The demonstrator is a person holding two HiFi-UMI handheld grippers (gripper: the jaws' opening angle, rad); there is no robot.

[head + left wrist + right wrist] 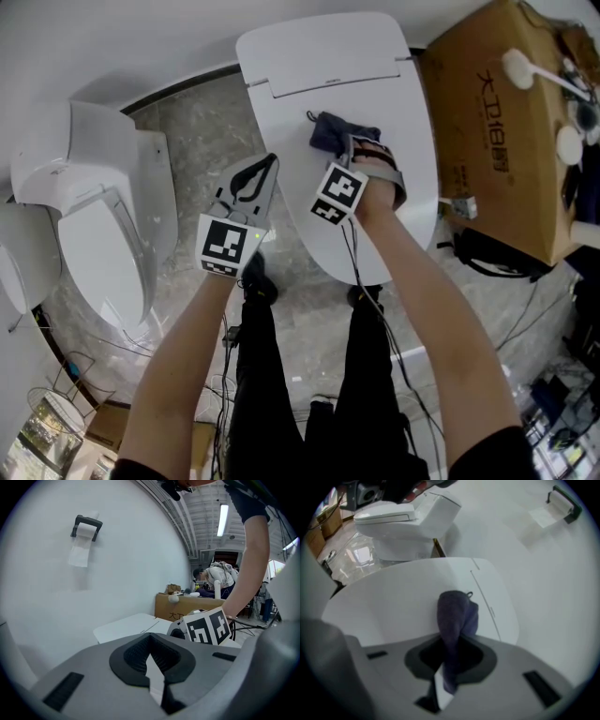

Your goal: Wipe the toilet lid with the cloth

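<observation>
The white toilet lid (375, 84) is closed and fills the middle of the head view. A dark blue-grey cloth (336, 131) lies bunched on its upper middle. My right gripper (364, 155) is shut on the cloth, which hangs out from between the jaws onto the lid (384, 606) in the right gripper view; cloth (454, 616), gripper (446, 670). My left gripper (267, 169) hovers beside the lid's left edge, jaws shut on nothing. In the left gripper view that gripper (154, 667) faces the lid (126, 626) and the right gripper's marker cube (208, 626).
A second white toilet (94, 216) stands at the left. A cardboard box (511, 122) with white items on top stands right of the lid. A toilet-paper holder (85, 527) hangs on the wall. Cables (497, 262) lie on the marble floor. A person (215, 576) bends over behind.
</observation>
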